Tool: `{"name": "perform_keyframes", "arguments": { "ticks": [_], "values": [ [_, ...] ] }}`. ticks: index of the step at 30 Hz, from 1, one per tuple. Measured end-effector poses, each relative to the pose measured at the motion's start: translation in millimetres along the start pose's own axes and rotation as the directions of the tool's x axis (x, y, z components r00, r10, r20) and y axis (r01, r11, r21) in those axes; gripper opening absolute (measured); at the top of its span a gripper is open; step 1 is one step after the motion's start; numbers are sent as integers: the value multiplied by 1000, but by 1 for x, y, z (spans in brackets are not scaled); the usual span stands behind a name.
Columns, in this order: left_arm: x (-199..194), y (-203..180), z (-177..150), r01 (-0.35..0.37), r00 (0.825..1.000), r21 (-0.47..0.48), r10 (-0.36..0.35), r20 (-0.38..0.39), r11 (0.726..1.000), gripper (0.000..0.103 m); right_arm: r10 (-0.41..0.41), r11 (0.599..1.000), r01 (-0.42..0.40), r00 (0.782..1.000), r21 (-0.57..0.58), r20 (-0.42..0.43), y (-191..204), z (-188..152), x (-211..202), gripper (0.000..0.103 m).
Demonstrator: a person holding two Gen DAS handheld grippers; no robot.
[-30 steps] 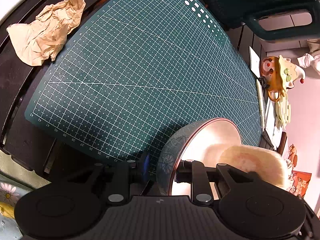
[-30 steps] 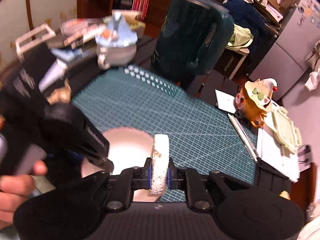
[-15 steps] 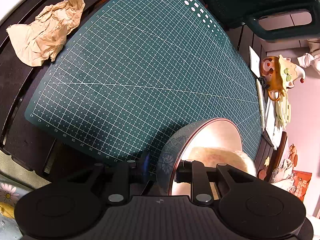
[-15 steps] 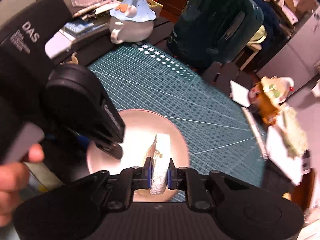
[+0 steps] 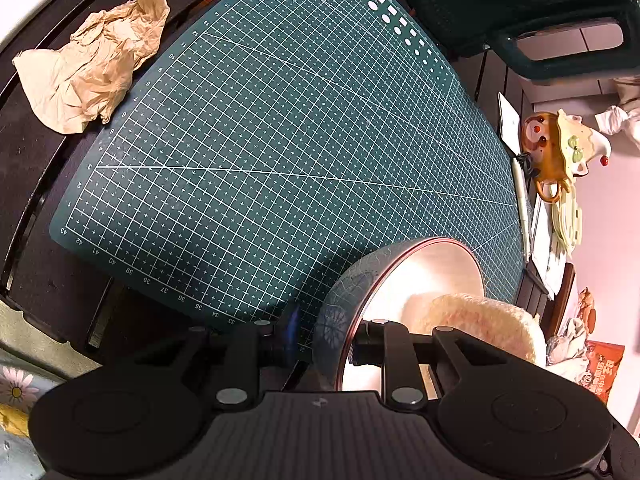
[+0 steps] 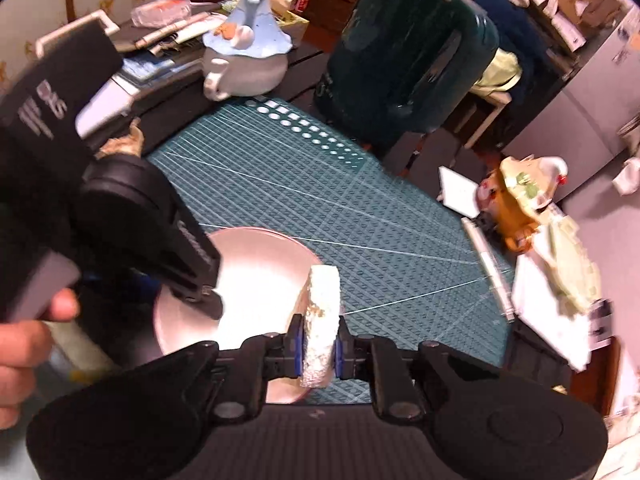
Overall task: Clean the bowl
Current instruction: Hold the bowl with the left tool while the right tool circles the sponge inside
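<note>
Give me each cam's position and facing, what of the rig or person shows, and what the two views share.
Left wrist: on the left hand-held gripper, looking steeply down at the cutting mat; its fingers clamp the bowl rim.
Right wrist: on the right hand-held gripper, looking down across the mat; it grips the sponge; the person's hand shows at left.
Shared: bowl, sponge, mat, dark green appliance, yellow figurine.
</note>
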State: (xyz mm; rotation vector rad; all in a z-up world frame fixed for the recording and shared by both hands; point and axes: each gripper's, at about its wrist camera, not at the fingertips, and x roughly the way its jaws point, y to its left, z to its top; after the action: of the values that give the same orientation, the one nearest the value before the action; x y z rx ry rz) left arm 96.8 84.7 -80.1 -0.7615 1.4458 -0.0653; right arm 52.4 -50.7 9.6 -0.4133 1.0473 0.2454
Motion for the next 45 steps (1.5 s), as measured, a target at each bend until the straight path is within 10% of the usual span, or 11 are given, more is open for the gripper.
{"name": "perform_keyframes", "arguments": {
  "ticks": [22,28,36,45],
  "values": [
    [2,-5,0,-19,1000,28,19,9,999,24,154,967,-157,988,203,31,-34,14,13,13],
    [2,-5,0,-17,1000,23,17,9,1000,24,136,972,-112,984,205,-111,-33,6,26,13],
    [3,-3,1,-18,1000,25,18,8,1000,24,150,975,-163,984,148,93,-26,11,0,13],
    [6,-4,3,-19,1000,24,19,9,1000,24,124,985,-125,992,121,19,-28,7,16,13]
  ]
}}
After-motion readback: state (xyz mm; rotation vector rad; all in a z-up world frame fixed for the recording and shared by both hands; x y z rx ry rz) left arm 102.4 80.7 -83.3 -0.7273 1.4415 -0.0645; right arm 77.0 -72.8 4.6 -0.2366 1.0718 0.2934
